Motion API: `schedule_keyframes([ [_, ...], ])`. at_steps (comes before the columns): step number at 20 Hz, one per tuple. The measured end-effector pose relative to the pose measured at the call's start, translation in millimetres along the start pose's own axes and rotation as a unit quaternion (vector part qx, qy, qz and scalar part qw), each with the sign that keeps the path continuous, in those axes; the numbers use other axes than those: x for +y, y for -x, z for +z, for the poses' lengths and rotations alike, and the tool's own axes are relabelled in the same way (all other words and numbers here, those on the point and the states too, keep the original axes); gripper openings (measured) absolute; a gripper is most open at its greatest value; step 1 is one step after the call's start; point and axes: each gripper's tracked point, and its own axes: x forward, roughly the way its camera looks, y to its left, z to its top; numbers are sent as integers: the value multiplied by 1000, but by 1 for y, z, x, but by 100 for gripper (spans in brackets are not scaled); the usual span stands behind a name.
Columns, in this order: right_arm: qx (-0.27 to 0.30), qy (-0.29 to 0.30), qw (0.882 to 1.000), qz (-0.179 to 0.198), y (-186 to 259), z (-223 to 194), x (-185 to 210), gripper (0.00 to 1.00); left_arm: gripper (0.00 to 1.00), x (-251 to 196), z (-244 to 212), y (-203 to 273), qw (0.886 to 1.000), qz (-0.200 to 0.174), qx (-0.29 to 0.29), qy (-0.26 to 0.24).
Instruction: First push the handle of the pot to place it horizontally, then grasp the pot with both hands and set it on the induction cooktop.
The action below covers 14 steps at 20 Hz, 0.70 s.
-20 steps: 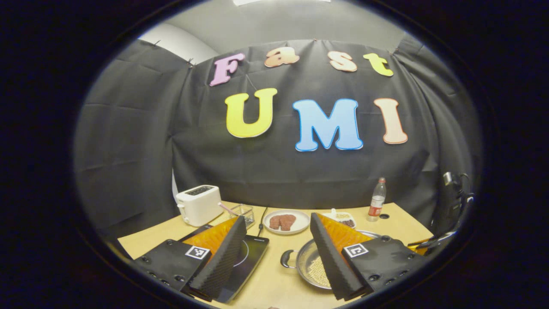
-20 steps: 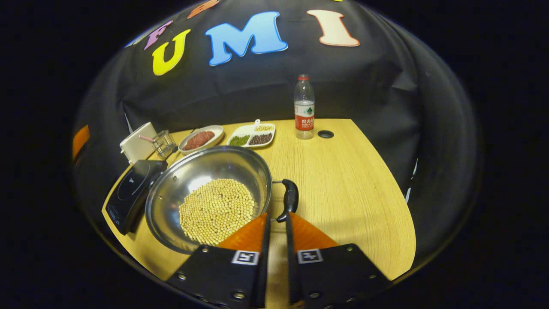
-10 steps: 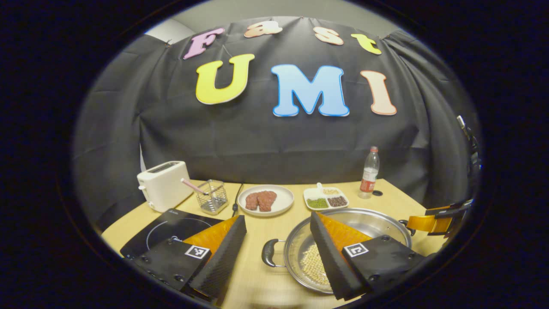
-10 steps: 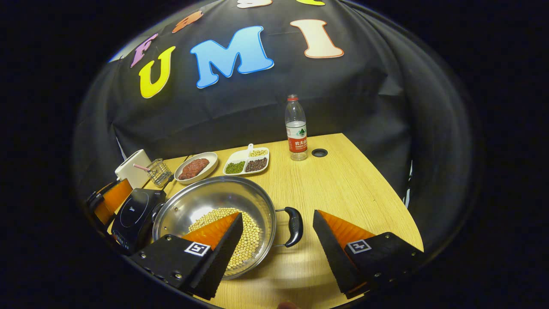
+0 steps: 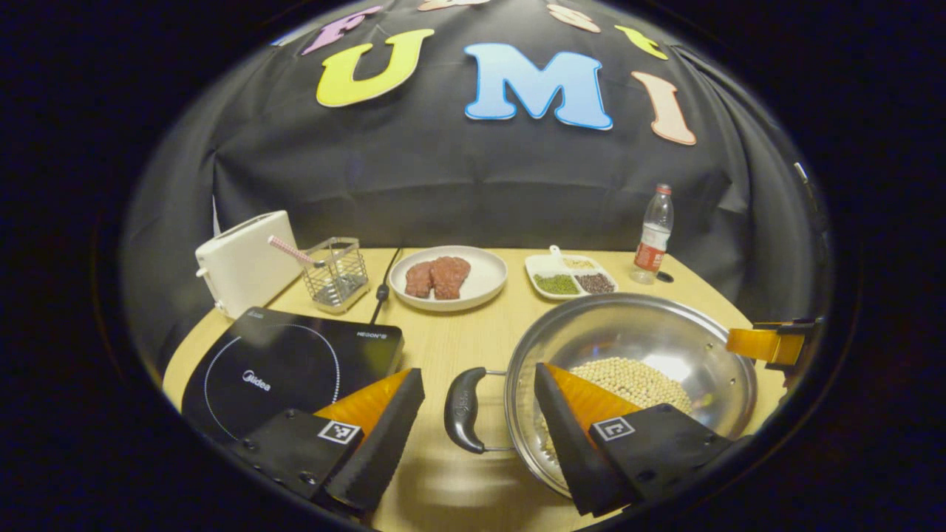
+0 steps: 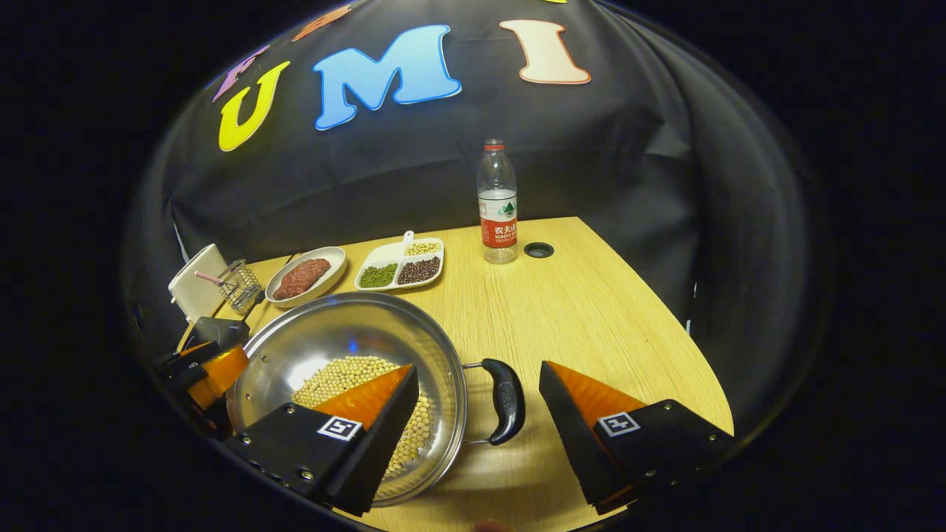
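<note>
i've got both grippers wide open and empty, left gripper (image 5: 479, 428) straddling the pot (image 5: 650, 340)'s 9 o'clock handle (image 5: 462, 408), right gripper (image 6: 479, 428) the 3 o'clock handle (image 6: 505, 400); i'd close evenly, lift level.

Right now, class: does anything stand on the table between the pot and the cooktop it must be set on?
Nothing visible does. In the left gripper view, the pot sits beside the cooktop with only bare table between them. The plate of meat and the wire basket stand farther back, out of that path.
</note>
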Motion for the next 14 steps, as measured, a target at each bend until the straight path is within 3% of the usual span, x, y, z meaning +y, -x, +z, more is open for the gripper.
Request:
schedule_keyframes([
  [1,2,2,1000,-3,-2,-1,-1,100,95,1,-6,-3,1000,-1,9,0],
  [5,23,9,1000,-12,-7,-12,-6,100,100,1,-22,-13,999,-3,35,1],
  [8,38,13,999,-16,-11,-19,-7,98,87,0,-23,-16,999,-5,38,4],
  [9,40,15,999,-18,-14,-21,-9,88,89,-2,-24,-16,999,-8,39,5],
  [10,41,15,999,-16,-14,-22,-8,83,82,-5,-24,-16,999,-10,39,5],
  [12,40,14,999,-11,-13,-22,-4,72,78,-6,-22,-17,999,-7,40,1],
  [13,39,19,999,-11,-14,-23,-4,62,78,-5,-23,-17,999,-5,41,0],
  [14,39,22,999,-9,-13,-22,-4,61,74,-6,-22,-18,999,-4,40,1],
])
